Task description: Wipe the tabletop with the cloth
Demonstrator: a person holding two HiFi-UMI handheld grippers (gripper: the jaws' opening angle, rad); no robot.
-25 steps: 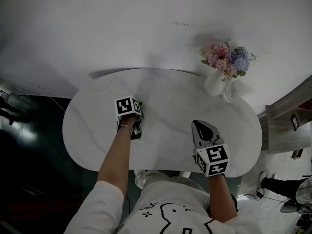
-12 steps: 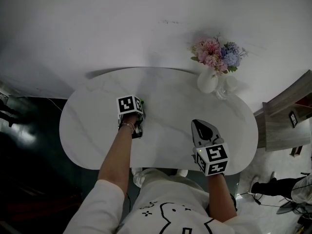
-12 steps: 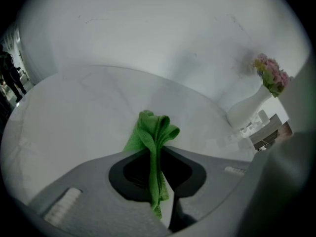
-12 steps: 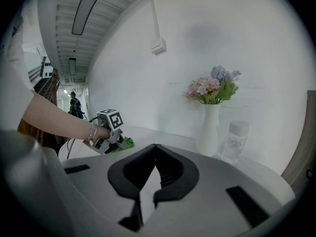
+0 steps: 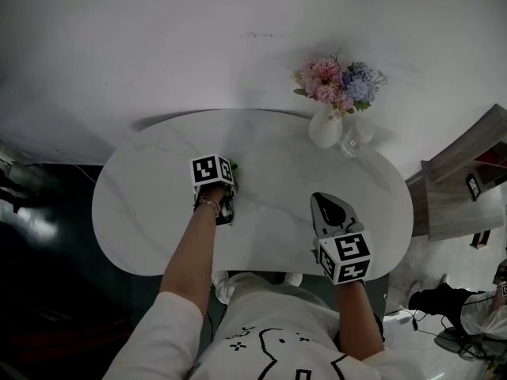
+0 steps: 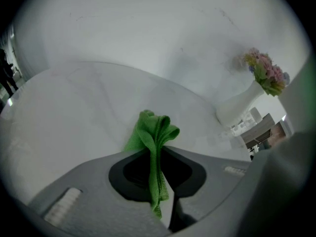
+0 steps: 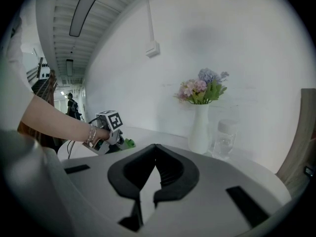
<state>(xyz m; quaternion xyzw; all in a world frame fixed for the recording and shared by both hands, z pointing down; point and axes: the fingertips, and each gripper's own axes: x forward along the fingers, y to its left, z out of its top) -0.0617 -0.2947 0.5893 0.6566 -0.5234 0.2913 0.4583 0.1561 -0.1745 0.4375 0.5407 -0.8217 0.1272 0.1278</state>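
green cloth (image 6: pixel 157 147) pinched between left gripper (image 6: pixel 159 181) jaws, on tabletop (image 6: pixel 74 112).

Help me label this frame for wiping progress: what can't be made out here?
- Green cloth: head view, the left gripper covers all but a sliver.
- Cloth's contact with the tabletop: left gripper view, its bunched folds hide it.
- Clear glass beside the vase: contents too small in either view.

Left gripper (image 6: pixel 157 157), arm outstretched, pinches the cloth (image 6: pixel 157 131); right gripper (image 7: pixel 155 149), nearer the body, holds its 2 jaws together.
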